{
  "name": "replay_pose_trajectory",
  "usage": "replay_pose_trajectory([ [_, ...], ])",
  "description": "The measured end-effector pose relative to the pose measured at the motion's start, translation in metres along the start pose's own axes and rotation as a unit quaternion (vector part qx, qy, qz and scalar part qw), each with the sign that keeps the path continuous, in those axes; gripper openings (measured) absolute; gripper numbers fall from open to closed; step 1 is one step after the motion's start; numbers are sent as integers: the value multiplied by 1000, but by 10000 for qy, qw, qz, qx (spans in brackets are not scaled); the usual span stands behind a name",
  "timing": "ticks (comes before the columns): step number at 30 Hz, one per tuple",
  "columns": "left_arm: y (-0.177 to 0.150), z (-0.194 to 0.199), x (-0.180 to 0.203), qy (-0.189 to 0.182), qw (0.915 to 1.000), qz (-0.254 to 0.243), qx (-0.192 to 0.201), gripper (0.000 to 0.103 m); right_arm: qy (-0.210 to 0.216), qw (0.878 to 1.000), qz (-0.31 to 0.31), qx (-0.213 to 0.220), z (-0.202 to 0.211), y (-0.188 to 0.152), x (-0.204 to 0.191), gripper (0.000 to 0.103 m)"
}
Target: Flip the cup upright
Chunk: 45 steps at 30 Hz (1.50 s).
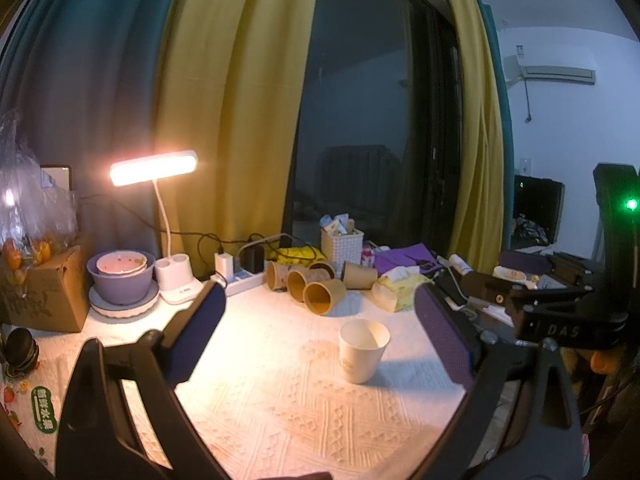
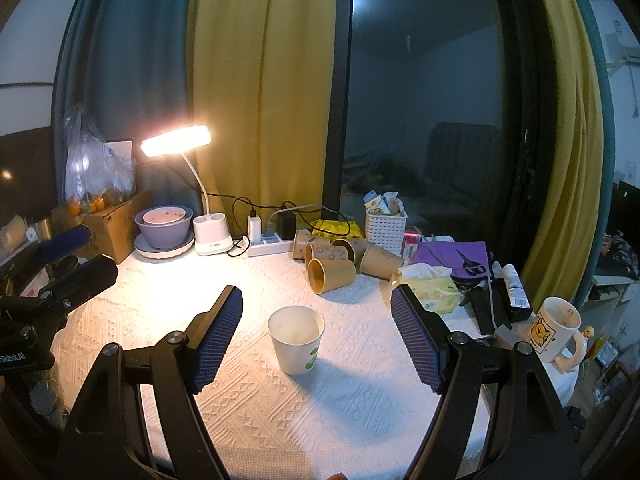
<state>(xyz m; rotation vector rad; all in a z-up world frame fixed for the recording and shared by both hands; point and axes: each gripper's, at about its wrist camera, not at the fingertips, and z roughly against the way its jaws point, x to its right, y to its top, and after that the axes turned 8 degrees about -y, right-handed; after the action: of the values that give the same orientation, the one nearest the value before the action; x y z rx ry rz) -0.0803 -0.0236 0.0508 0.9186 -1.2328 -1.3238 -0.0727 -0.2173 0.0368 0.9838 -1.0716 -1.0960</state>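
Note:
A white paper cup (image 1: pixel 363 350) stands upright, mouth up, on the white textured tablecloth (image 1: pixel 280 412); it also shows in the right wrist view (image 2: pixel 297 339). My left gripper (image 1: pixel 320 336) is open and empty, raised above the cloth, with the cup ahead between its blue pads. My right gripper (image 2: pixel 316 334) is open and empty, its pads standing wide apart on either side of the cup without touching it. The right gripper's body shows at the right of the left wrist view (image 1: pixel 560 320).
Several brown paper cups (image 2: pixel 332 264) lie on their sides at the back. A lit desk lamp (image 2: pixel 208 208), purple bowls (image 2: pixel 164 228), a power strip (image 2: pixel 268 242), a white basket (image 2: pixel 386 230), a tissue pack (image 2: pixel 430 286) and a bear mug (image 2: pixel 556 330) surround the cloth.

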Motion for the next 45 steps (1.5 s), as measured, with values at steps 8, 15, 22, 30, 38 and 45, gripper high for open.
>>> replay_pose_trajectory([
  [8,0,0,0,-6,10000,2,-5,96,-1,10000,2,-11,-1,-1,-1,79],
  [15,-2,-1,1,-15,10000,1,-14,96,3,10000,4,-23,-1,-3,-2,79],
  [22,-2,-1,1,-17,10000,2,-15,96,5,10000,8,-34,-2,-5,-3,79],
  [30,-4,-1,0,-1,10000,4,-22,96,8,10000,10,-44,-3,-7,-4,79],
  [38,-4,-2,0,1,10000,9,-27,96,12,10000,11,-52,-3,-7,-4,79],
  [45,-3,-1,0,-3,10000,6,-26,96,13,10000,13,-55,-4,-7,-5,79],
])
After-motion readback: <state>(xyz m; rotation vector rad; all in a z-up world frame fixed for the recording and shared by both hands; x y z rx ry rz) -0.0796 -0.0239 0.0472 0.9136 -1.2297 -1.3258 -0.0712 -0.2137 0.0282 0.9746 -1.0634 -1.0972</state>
